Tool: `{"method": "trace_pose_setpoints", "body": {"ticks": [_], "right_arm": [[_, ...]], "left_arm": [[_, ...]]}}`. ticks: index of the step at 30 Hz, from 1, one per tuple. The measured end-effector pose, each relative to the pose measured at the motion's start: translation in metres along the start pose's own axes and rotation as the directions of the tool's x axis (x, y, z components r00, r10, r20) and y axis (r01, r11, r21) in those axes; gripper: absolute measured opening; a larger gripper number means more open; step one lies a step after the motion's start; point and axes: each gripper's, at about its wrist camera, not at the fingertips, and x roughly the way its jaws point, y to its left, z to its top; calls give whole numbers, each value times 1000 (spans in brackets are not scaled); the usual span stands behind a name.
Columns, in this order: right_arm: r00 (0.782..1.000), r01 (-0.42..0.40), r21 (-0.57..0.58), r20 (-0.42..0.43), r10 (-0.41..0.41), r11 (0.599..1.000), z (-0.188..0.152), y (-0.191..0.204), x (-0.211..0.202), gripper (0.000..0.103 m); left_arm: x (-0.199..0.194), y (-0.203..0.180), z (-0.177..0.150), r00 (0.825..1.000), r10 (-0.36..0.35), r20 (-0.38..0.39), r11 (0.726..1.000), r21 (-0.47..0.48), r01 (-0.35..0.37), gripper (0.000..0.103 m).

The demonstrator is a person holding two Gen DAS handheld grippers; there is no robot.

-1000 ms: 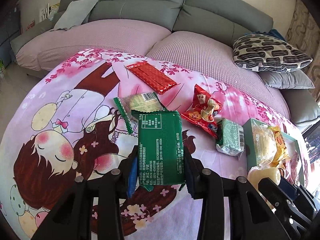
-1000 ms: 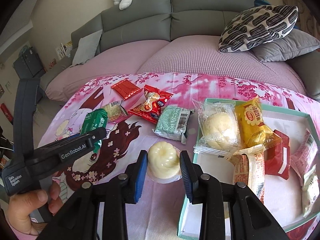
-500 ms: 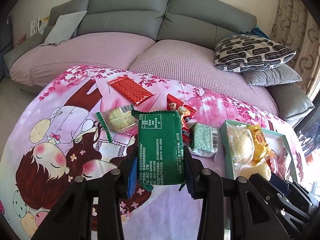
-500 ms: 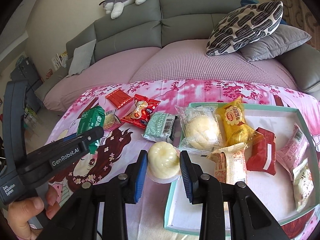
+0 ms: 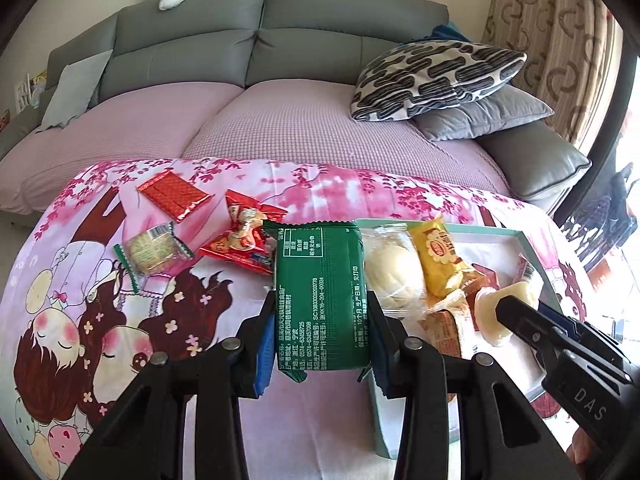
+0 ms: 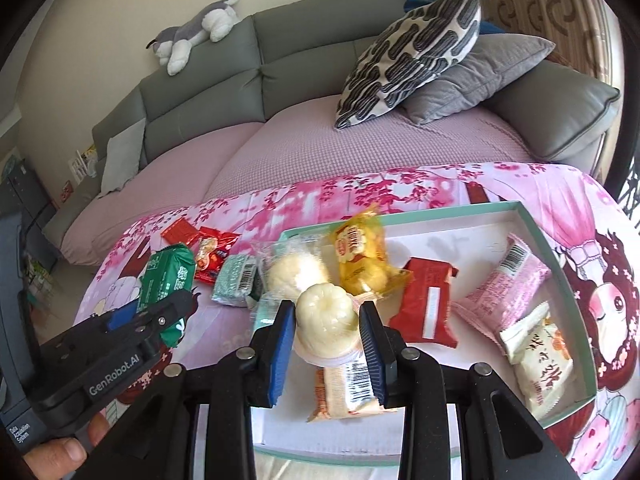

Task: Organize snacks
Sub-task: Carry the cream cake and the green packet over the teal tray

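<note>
Both our grippers have swung right, from over the cloth (image 5: 224, 312) to the box (image 6: 536, 224). We keep the left gripper (image 5: 320, 344) clamped on the green packet (image 5: 320, 296) at the box's near-left corner, and the right gripper (image 6: 326, 338) clamped on the pale bun (image 6: 326, 320) (wrapped in clear film) above the snacks inside.

Cartoon-print cloth (image 5: 248, 312) under snacks (image 5: 156, 254), box (image 6: 568, 276)

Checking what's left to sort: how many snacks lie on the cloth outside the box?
4: flat red packet at the back, cracker packet left, red candy packet middle, pale green packet beside the box. Others may be hidden.
</note>
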Motion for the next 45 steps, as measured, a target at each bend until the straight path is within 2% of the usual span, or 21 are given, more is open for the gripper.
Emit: {"method": "trace_pose_setpoints", "body": {"ticks": [6, 12, 19, 29, 38, 45], "right_arm": [[996, 77, 82, 28, -79, 994, 5, -45, -14, 35], [993, 118, 109, 18, -120, 987, 5, -67, -18, 35], [992, 123, 105, -31, -120, 987, 1, -67, -7, 35], [981, 137, 93, -148, -122, 986, -11, -65, 21, 35], [970, 153, 90, -207, -132, 984, -19, -66, 37, 35], [963, 161, 79, -229, -139, 984, -22, -65, 41, 35]], "left_arm": [[4, -32, -4, 999, -38, -16, 998, 54, 39, 41], [11, -51, -9, 997, -57, -46, 995, 84, 60, 41], [25, -62, -17, 995, -38, -98, 992, 115, 49, 41], [44, -64, -27, 984, -16, -177, 992, 122, 38, 41], [53, -73, -37, 976, -12, -216, 988, 147, 44, 41], [64, -85, -45, 964, -22, -265, 983, 170, 69, 41]]}}
